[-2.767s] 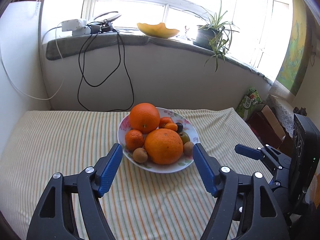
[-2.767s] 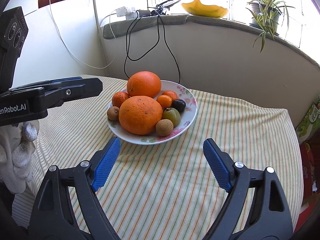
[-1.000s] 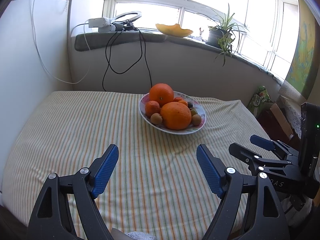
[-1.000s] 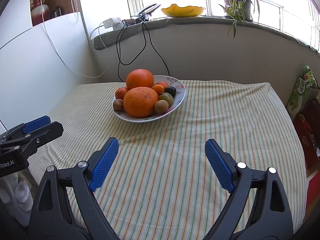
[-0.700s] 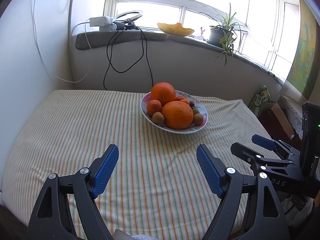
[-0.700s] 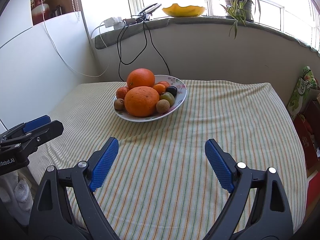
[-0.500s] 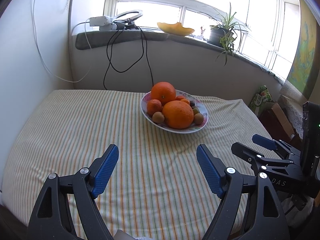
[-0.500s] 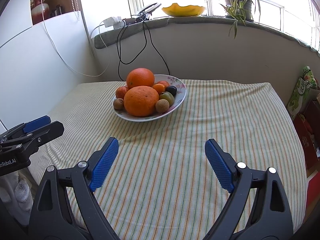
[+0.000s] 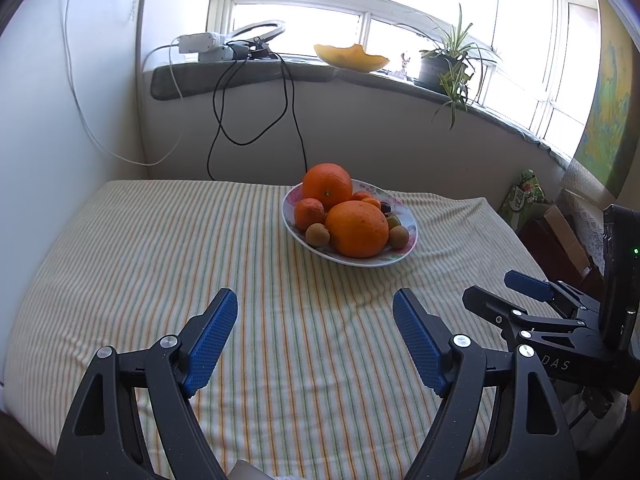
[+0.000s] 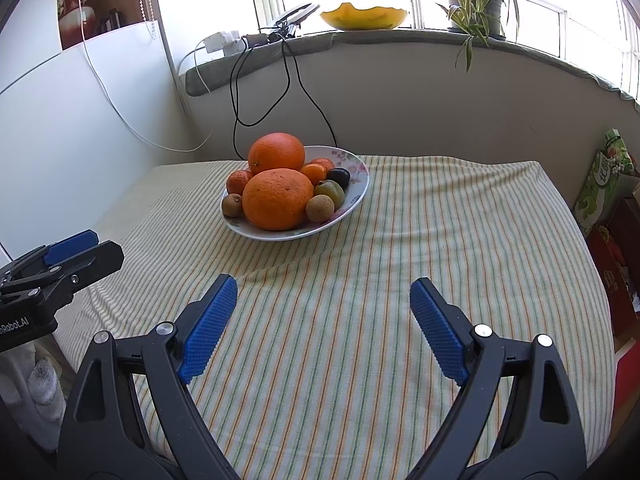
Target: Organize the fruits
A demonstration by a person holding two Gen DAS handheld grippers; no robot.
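Both my left tool and right tool hang spread and empty over the striped bench. Fruits sit piled on the plate, well ahead. No step remains, I judge, unless something needs nudging.

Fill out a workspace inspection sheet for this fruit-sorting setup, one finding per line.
Surface: striped tablecloth, slightly wrinkled, covers the table.
Job's things: floral plate holds two large oranges, small mandarins, brown kiwis, a green fruit and a dark plum.
Clutter: nothing seen on the cloth beside the plate.
Grippers: left gripper and right gripper both open, empty, short of the plate.
Cables: black cables hang from the windowsill; a white cable runs along the wall.
Surroundings: potted plant, yellow bowl on the sill.
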